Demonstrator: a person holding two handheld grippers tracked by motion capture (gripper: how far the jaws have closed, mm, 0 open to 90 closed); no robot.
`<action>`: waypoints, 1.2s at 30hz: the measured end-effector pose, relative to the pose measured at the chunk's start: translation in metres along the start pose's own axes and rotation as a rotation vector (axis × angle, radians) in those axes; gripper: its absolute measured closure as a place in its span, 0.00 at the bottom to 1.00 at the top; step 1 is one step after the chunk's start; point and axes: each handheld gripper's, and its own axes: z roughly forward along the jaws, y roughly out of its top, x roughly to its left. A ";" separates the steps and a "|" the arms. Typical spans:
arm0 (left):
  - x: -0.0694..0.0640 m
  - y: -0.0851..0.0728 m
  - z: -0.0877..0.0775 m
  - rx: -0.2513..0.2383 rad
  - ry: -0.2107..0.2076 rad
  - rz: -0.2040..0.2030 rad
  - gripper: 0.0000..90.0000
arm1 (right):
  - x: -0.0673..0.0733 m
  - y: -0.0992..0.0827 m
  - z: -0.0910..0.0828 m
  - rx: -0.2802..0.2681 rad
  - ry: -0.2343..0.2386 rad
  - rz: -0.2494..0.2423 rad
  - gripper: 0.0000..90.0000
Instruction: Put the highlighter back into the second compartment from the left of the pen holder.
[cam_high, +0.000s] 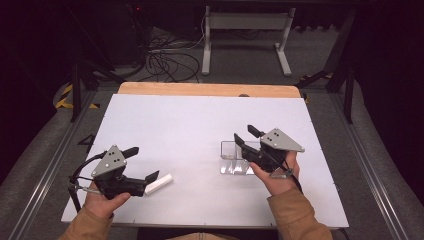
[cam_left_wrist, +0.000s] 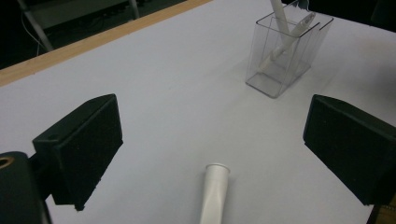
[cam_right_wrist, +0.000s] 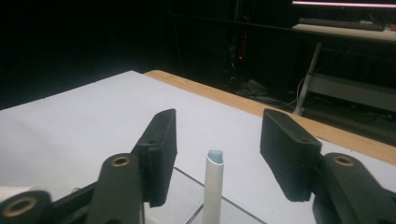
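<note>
Since the white plastic pen lying on the white surface is a slim, light, stiff tube with a smooth, likely slippery skin, the best hold is probably across its barrel near the middle, with gentle pressure so it does not roll or squirt out. It rests between the wide-open jaws of the left gripper, untouched, well short of the clear plastic pen holder. Over that holder the right gripper stands about half open; a white pen with a pale blue tip stands upright in the holder between its jaws, and neither pad presses on it.
</note>
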 end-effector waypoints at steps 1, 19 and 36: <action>-0.001 0.000 0.000 0.005 -0.001 0.000 0.07 | -0.001 0.001 -0.001 0.002 0.006 -0.002 0.49; -0.009 0.001 0.012 0.136 0.043 0.063 0.11 | -0.024 -0.003 -0.030 0.025 0.057 -0.015 0.30; -0.015 0.000 0.040 0.325 0.026 0.098 0.17 | -0.045 -0.022 -0.056 0.094 0.062 -0.013 0.28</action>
